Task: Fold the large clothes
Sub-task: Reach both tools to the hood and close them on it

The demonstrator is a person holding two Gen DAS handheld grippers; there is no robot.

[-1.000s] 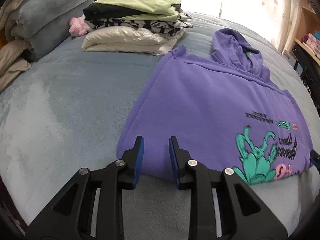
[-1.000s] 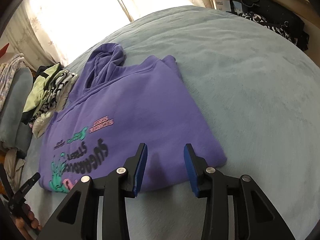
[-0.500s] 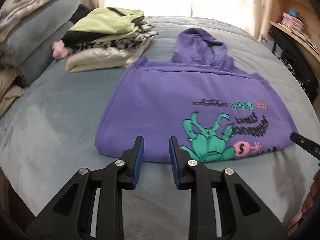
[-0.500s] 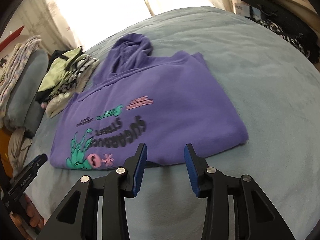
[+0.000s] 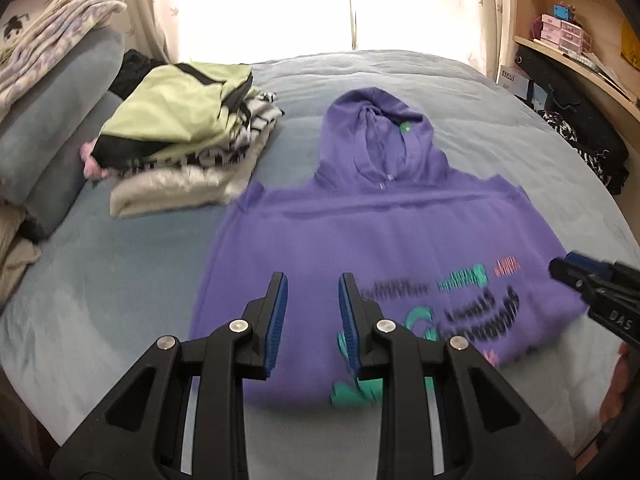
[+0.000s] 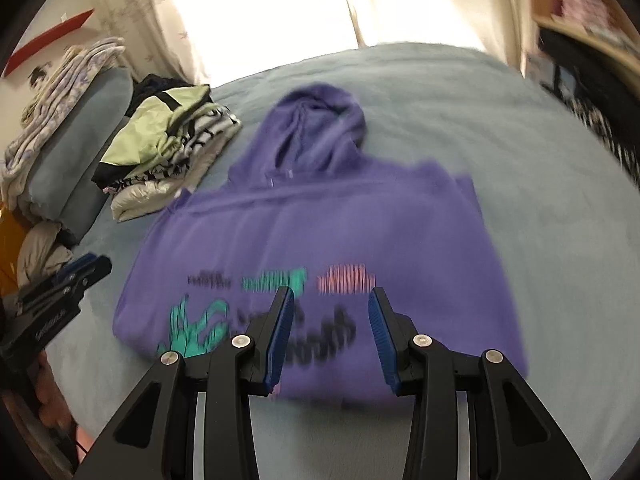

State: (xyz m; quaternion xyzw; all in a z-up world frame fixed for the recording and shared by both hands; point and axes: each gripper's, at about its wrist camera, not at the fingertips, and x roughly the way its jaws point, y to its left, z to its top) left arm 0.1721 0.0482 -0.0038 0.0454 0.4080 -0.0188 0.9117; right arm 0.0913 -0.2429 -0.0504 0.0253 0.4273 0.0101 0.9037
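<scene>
The hoodie (image 5: 380, 248) lay flat on the bed (image 5: 132, 280), a little to the right of the middle, hood (image 5: 380, 136) toward the window and printed side up. Its sleeves were not to be seen; they were probably tucked under, which would explain the neat, nearly square body. The bottom hem looked doubled over at the near edge, so one fold seemed to be done and the garment was likely waiting for a further fold or for stacking.

The left gripper (image 5: 312, 320) hung above the near left part of the hoodie, its blue pads apart with nothing between them. The right gripper (image 6: 330, 332) hung above the near right part, over the print, its pads set a bit wider and also empty. Neither touched the cloth. Both pointed steeply down at the garment from above, a stance that gave a full look at the fold and left room to come down on either near corner.

Beside the hoodie's left shoulder sat a pile of folded clothes (image 5: 180, 148), a green piece on top; that pile was probably where the hoodie would end up. Rolled blankets (image 5: 52, 120) lined the left edge of the bed, and shelves (image 5: 576, 40) stood along the right wall.
</scene>
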